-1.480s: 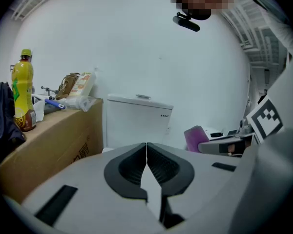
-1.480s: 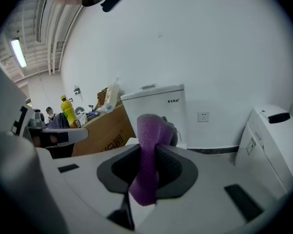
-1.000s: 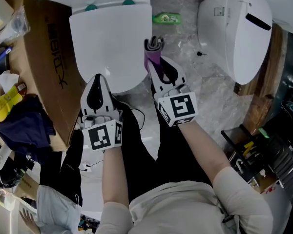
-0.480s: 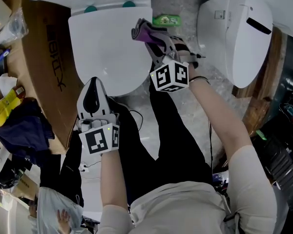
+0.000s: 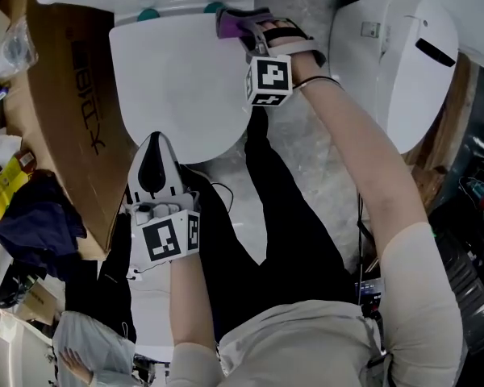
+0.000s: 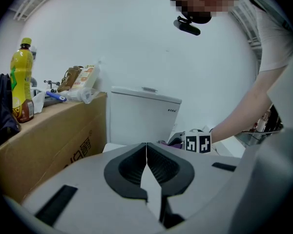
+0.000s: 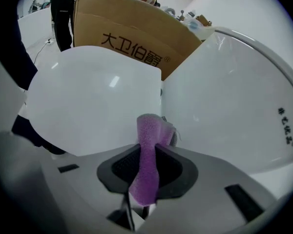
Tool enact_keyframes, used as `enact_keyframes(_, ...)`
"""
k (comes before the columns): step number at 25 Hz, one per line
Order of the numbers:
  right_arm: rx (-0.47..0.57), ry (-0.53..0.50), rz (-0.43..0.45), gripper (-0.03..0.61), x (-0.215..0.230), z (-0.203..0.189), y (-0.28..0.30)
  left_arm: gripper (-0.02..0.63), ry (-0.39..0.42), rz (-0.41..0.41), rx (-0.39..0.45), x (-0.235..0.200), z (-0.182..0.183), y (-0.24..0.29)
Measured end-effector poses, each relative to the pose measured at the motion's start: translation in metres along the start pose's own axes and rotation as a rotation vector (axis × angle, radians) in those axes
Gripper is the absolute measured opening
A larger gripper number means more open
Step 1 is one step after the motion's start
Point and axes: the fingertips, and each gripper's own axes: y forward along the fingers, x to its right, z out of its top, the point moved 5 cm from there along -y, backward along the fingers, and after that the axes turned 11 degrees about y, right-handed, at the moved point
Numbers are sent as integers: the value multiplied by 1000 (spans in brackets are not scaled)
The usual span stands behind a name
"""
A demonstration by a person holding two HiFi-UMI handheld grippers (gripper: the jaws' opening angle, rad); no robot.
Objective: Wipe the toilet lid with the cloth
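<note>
Clutter I see around the work spot

A cardboard box [image 5: 64, 111] stands at my left with small packets [image 6: 80, 84] on top. A yellow bottle [image 6: 20, 77] and dark clothing [image 5: 32, 216] sit at its near end. At my right, a white unit [image 5: 395, 63] stands on the marbled floor [image 5: 323, 160].

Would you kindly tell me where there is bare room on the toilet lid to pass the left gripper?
The toilet lid is bare across its middle and left side, bordered by the cardboard box on the left and the left gripper near the front edge. It is crowded at the rear right corner, where the right gripper holds the cloth.
</note>
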Motion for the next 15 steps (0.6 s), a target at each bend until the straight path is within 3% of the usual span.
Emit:
enact_keyframes(7,-47,-50,15,91,2,-8,30,17,-10,17,-6,-3,-5,6)
enact_keyframes(15,-76,38,67,91,-25,-8,22,17,-4,-7,-2,-2,-7,3)
